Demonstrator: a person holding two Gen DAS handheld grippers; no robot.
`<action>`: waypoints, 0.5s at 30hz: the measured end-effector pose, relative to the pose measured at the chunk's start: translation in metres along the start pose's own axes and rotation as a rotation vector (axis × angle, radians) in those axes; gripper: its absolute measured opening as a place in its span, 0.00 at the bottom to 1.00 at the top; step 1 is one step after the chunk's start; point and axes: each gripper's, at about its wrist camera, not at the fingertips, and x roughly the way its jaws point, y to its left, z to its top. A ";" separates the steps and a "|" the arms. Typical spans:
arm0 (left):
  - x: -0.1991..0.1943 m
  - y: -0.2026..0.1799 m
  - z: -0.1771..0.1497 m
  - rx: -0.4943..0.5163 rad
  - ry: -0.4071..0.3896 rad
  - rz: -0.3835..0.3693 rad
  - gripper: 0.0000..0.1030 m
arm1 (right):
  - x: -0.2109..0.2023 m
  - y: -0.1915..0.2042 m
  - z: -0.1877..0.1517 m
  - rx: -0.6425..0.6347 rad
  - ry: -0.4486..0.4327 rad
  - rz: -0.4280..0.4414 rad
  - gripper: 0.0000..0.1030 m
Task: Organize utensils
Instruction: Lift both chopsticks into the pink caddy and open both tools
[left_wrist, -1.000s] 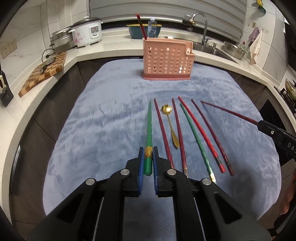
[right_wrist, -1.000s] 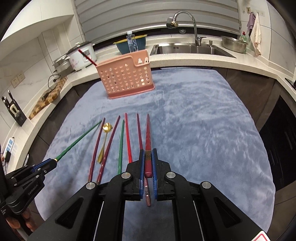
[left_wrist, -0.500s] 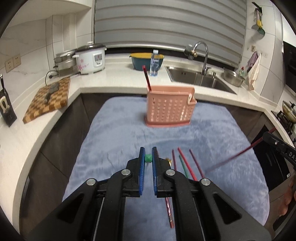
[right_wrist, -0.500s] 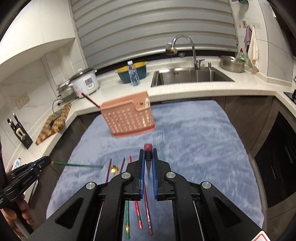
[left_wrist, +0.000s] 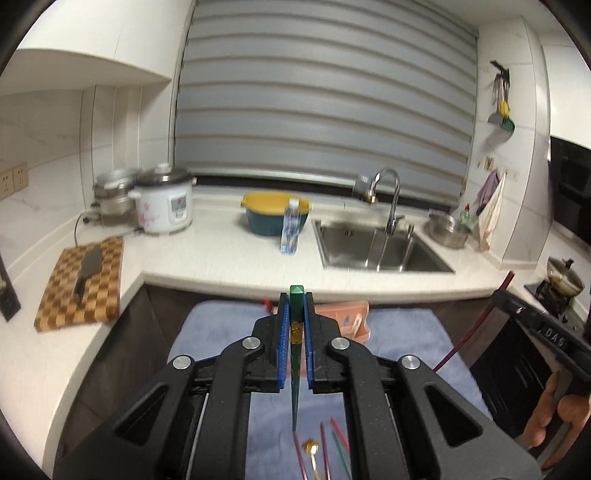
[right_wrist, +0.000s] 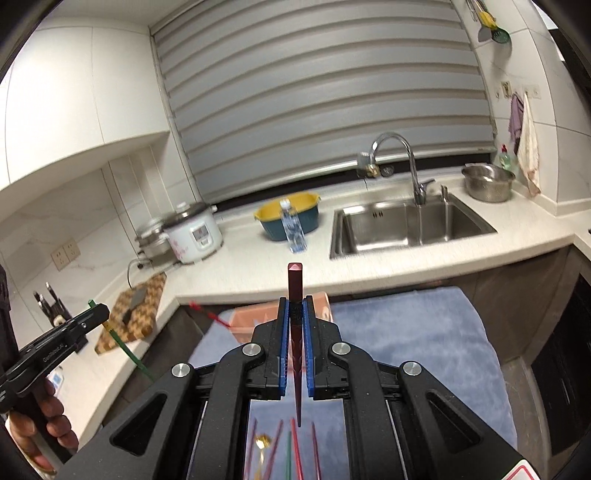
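My left gripper is shut on a green chopstick, held upright with its tip hanging down above the blue cloth. My right gripper is shut on a dark red chopstick, also hanging tip down. The pink slotted basket sits behind the fingers, mostly hidden; it also shows in the right wrist view, with a red chopstick sticking out. Several chopsticks and a gold spoon lie on the cloth below. The left gripper also shows in the right wrist view.
A white counter wraps around the back, with a rice cooker, a yellow and blue bowl, a water bottle, a sink and a checkered cutting board. A stove pot stands at right.
Both grippers have risen and tilted up, lifting their chopsticks off the cloth; the chopsticks now hang tip down. The basket has dropped behind the fingers in both views.
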 end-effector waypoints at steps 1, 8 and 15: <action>0.003 -0.001 0.011 0.000 -0.024 0.002 0.07 | 0.006 0.003 0.009 -0.002 -0.017 0.006 0.07; 0.040 0.004 0.060 -0.016 -0.176 -0.026 0.07 | 0.062 0.032 0.053 -0.048 -0.086 -0.001 0.07; 0.102 0.012 0.060 -0.029 -0.148 -0.014 0.07 | 0.128 0.038 0.055 -0.066 -0.045 -0.012 0.07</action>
